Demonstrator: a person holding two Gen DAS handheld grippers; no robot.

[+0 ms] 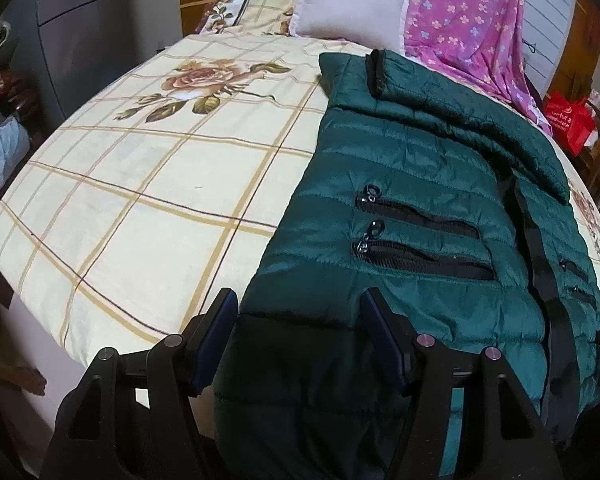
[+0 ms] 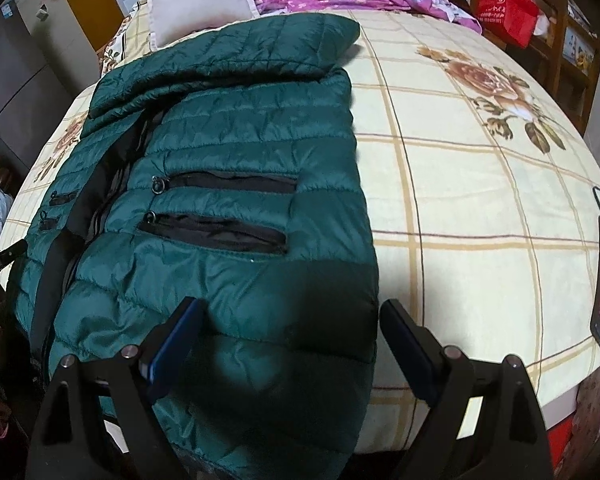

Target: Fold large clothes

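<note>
left gripper [image 1: 298, 312]: spread, straddling jacket [image 1: 420, 216] hem's left corner | right gripper [image 2: 290, 322]: spread over hem's right corner | jacket flat on bedsheet [image 1: 140, 200]

A home bedroom. A bed [image 1: 140, 208] with a cream checked sheet printed with roses fills the view. At 12 o'clock lie a white pillow [image 1: 352, 8] and a pink flowered blanket [image 1: 468, 20]. At 2 o'clock a red shopping bag [image 1: 568, 120] sits on wooden shelves [image 2: 572, 52]; grey wardrobe doors [image 1: 100, 20] stand at 10 o'clock.
</note>
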